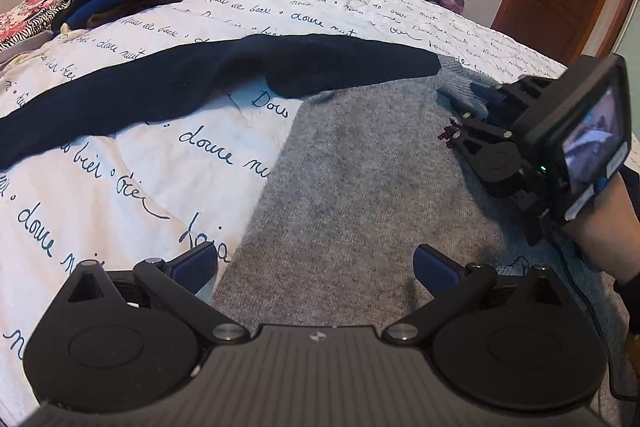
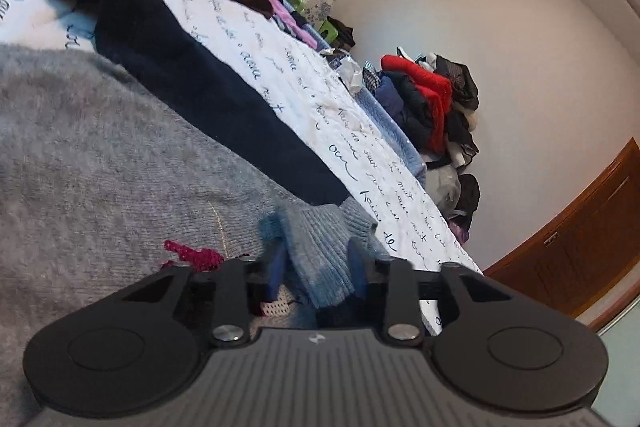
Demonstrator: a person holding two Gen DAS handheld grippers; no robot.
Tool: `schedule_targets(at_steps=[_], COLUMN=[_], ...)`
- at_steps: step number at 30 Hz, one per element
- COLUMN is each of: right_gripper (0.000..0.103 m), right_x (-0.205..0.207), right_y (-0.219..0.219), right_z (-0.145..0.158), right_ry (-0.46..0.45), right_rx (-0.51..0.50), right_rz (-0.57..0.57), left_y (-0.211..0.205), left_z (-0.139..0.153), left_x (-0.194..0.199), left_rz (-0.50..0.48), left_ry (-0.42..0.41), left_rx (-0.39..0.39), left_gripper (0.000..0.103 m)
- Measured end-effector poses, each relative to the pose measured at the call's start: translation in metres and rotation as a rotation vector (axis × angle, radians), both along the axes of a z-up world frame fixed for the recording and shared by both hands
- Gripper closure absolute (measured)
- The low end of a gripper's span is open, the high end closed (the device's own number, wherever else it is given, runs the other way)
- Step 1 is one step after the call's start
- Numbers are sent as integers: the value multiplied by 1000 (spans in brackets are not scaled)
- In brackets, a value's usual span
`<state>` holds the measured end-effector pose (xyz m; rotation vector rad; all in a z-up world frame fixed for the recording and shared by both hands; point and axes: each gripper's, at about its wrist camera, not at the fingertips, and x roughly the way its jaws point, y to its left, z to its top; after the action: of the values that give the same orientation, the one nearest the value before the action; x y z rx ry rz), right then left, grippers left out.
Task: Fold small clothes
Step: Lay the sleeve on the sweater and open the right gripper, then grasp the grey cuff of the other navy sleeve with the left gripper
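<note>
Grey sweater (image 1: 360, 187) spread flat on the script-printed quilt (image 1: 120, 163), directly ahead of and under the left gripper (image 1: 316, 267), whose fingers stand wide apart, gripping nothing. Right gripper (image 2: 316, 267) sits at the sweater's light-blue ribbed cuff (image 2: 320, 251); cuff lies between its narrowly parted fingers, contact unclear. Dark navy sleeve (image 1: 200, 83) runs long beyond both fingertips, across the quilt. Fuzzy knit, small magenta motif (image 2: 192, 253)

Grey sweater (image 1: 360, 187) cut off below, right
</note>
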<state>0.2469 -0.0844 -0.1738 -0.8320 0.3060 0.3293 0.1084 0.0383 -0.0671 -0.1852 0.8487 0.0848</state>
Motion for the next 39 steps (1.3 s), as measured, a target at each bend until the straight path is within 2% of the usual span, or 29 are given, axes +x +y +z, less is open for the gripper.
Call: schedule_targets(at_steps=[1,2,6,12,15,19,24,27,29,31,33,35,37,39], right_gripper=[96,97,98,98,98,98,98,96,88,83,73,48,37,37], right_x=[3,5,1,8,13,14,23,38,46,43,35,24,7,-11], right_y=[1,2,-2,8,21,46,69,72,71,63,54,43,34,29], right_z=[-1,-2,2,33,43,47,49,43,38,40,47,57,67,76], right_ry=[7,15,18,106,133,126,163,276,341,351,354,369,362,343], right_rx=[-1,0,42,258,323,338,373,418,465,520,566,602,607,570], right_rz=[-10,-16,2,24,47,85,102,88,57,53,54,91,135,152], left_y=[1,1,7,23,34,47,54,57,62,71,83,95,109,126], left_z=[0,1,5,11,14,13,11,11,12,13,13,14,15,14], left_x=[0,0,0,4,3,1,-1,-1,-2,-3,-6,-8,-10,-14], left_rz=[1,2,0,33,62,94,109,118,135,155,174,203,239,284], left_ry=[0,0,-18,-34,-40,-30,-23,-23,-25,-32,-39,-43,-43,-43], left_rx=[1,1,14,53,59,49,45,48,39,13,-19,-45,-60,-76], left_gripper=[0,0,0,0,0,0,0,0,0,0,0,0,0,0])
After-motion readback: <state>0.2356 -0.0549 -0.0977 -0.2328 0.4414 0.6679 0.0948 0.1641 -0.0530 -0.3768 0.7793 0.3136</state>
